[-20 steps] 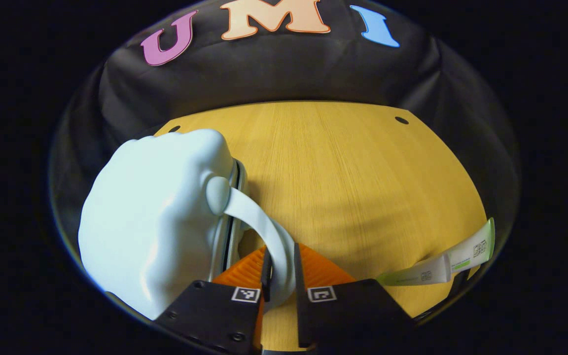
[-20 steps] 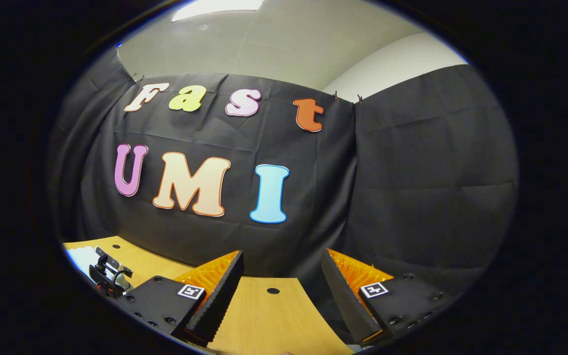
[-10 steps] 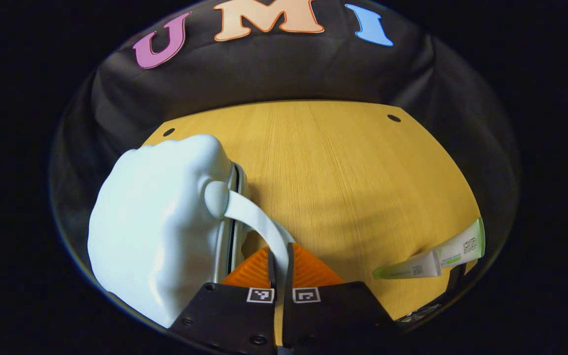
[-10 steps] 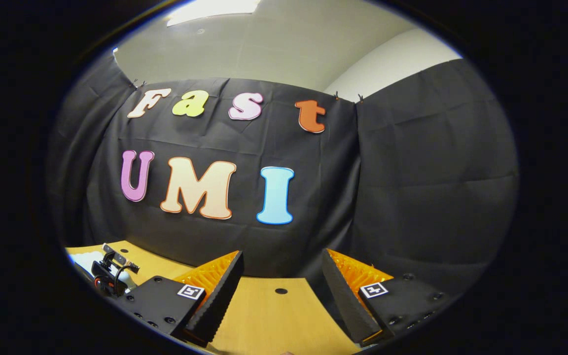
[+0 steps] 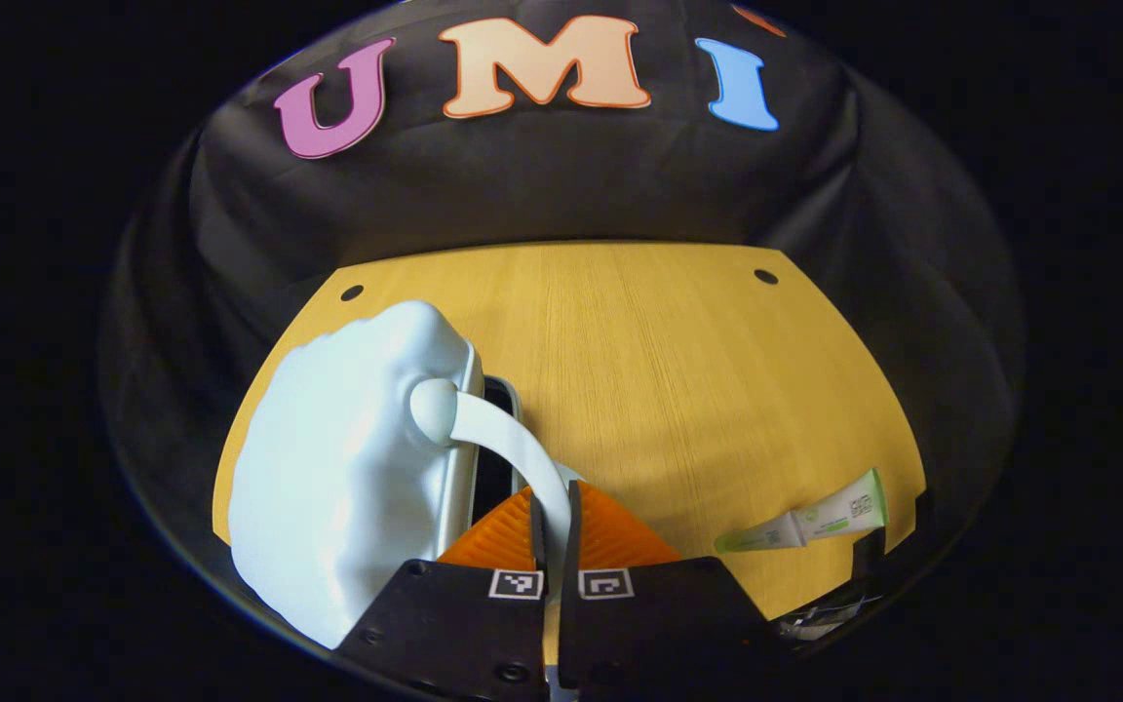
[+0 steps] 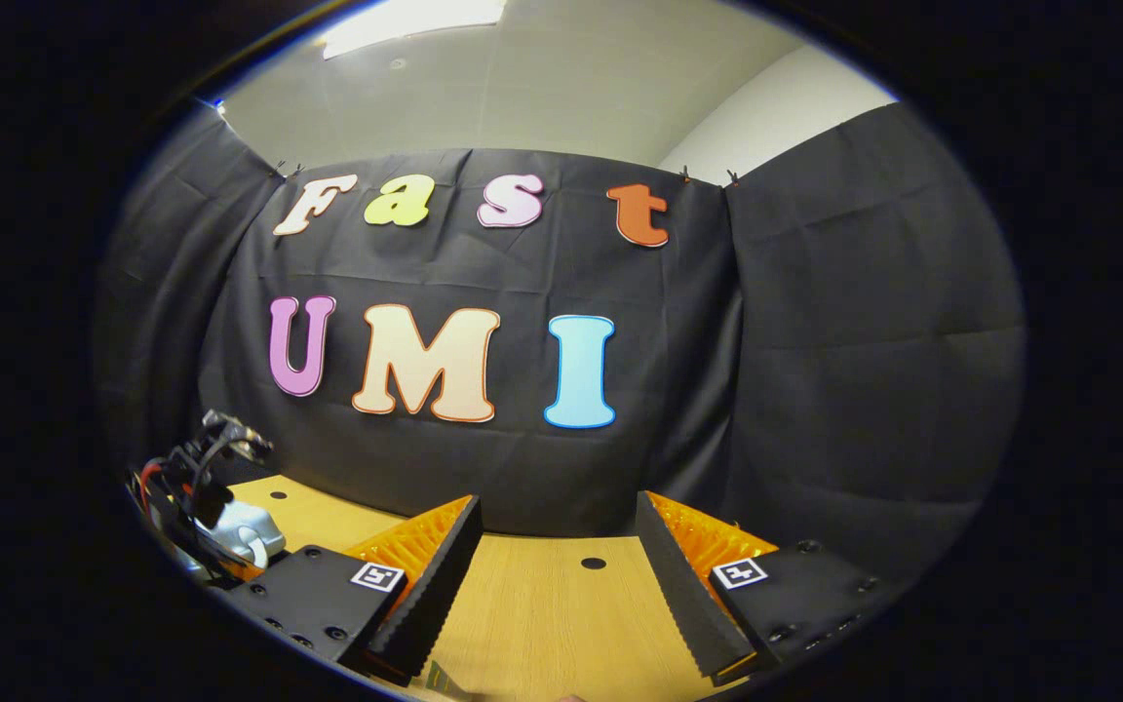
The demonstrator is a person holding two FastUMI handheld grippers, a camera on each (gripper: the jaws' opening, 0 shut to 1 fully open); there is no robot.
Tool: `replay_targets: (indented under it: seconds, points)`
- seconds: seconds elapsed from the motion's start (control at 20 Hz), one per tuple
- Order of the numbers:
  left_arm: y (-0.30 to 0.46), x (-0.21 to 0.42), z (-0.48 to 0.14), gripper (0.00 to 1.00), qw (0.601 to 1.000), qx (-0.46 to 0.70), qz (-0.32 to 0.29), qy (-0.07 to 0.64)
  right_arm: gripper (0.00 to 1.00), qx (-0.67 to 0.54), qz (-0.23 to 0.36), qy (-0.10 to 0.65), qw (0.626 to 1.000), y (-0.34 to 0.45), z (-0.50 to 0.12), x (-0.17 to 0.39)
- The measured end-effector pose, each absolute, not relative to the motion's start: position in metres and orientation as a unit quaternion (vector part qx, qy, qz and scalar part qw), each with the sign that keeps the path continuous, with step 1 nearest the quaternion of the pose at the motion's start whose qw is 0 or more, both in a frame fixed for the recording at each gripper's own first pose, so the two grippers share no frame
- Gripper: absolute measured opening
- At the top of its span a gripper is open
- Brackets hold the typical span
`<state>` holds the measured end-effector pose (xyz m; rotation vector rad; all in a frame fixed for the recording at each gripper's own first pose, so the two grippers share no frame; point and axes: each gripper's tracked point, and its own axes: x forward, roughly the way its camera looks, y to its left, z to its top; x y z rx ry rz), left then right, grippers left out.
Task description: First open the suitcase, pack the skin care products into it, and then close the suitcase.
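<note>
Opening step in hand: left gripper pinched on handle strap of pale blue suitcase, which stands at near left of table; dark gap shows at seam. Skin care tube lies near right. Right gripper spread, empty, above table. Next, by my reading: swing lid fully open, then fetch tube.

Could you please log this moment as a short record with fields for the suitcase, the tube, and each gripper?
suitcase: pale blue shell on the wooden table, seam parted by a dark gap
handle: pale strap arching off the shell
left gripper: shut on the handle
tube: white and green skin care tube lying on the table, apart from the suitcase
right gripper: open, holding nothing, above the table
</note>
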<state>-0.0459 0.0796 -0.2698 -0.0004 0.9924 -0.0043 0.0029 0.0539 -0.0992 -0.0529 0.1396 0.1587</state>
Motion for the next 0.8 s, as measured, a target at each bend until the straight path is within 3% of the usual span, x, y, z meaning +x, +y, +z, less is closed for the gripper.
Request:
replay_targets:
  seconds: [0.8]
  points:
    - [0.191,-0.022,-0.162,0.0,0.917,0.017,0.013,0.398,0.99,-0.027,0.109,0.075,0.991,0.101,-0.108,0.004]
